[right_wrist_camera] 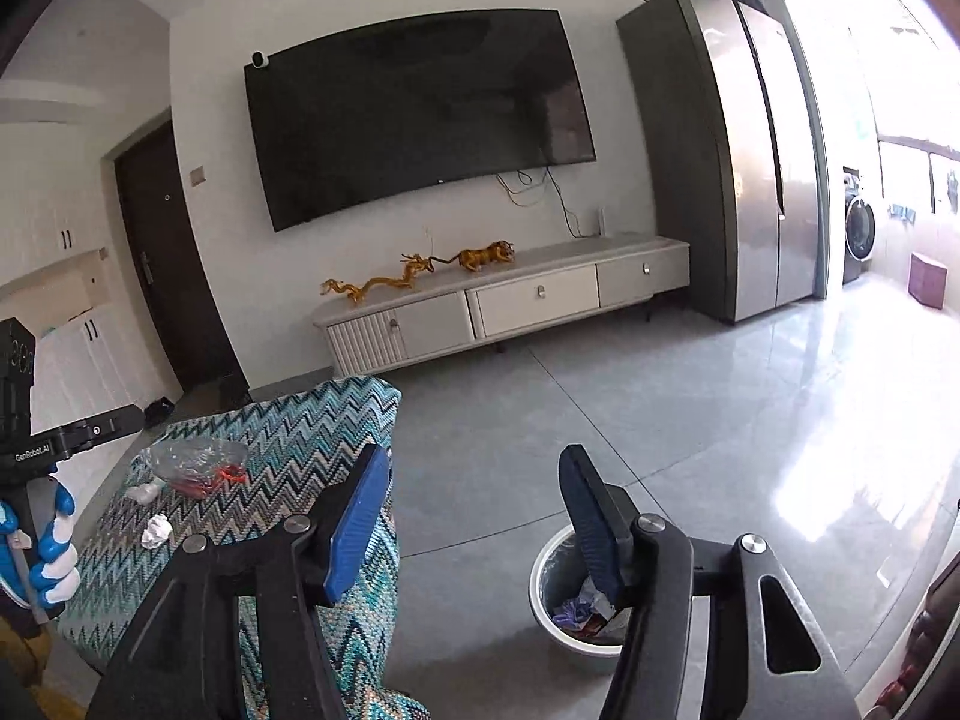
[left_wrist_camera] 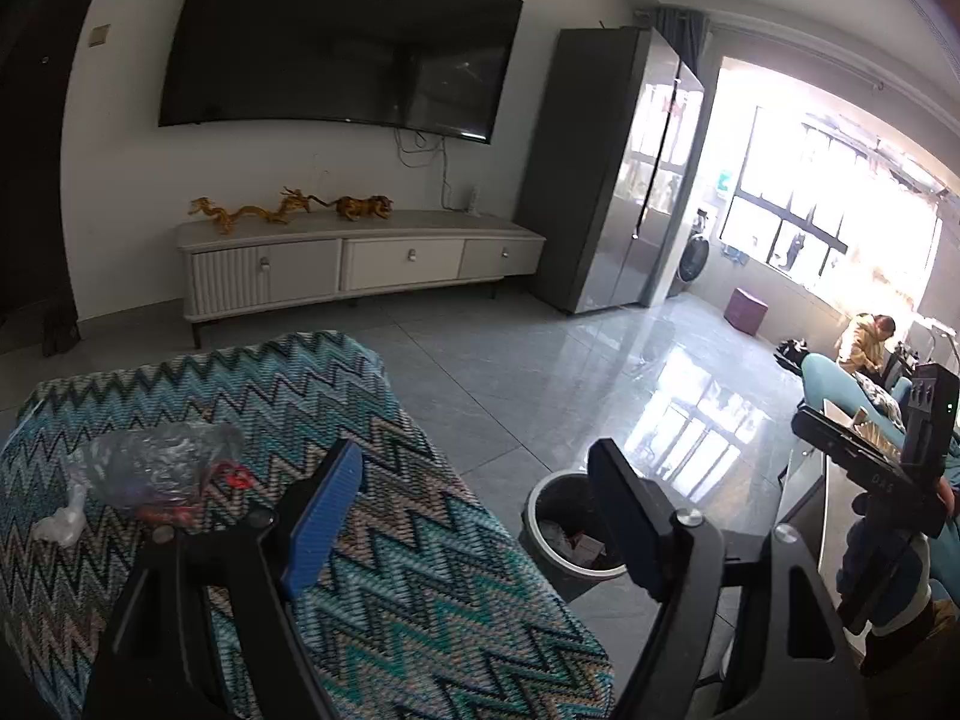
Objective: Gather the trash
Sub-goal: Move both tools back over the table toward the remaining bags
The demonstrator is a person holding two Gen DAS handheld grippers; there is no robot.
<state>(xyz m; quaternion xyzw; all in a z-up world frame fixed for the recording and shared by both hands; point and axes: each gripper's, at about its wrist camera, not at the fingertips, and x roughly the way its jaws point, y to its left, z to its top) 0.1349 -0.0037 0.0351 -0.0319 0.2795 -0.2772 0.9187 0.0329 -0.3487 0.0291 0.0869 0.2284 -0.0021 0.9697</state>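
A clear plastic bag with red scraps lies on the zigzag-patterned cloth over a table, with a crumpled white tissue beside it. The right wrist view shows the same bag and two white tissue wads. A grey trash bin with wrappers inside stands on the floor by the table's right edge, also seen as the bin. My left gripper is open and empty, above the table edge and bin. My right gripper is open and empty, above the floor beside the bin.
A white TV cabinet with golden figurines stands under a wall TV. A tall grey fridge is right of it. Glossy tiled floor spreads beyond the bin. A person crouches far right by a blue sofa.
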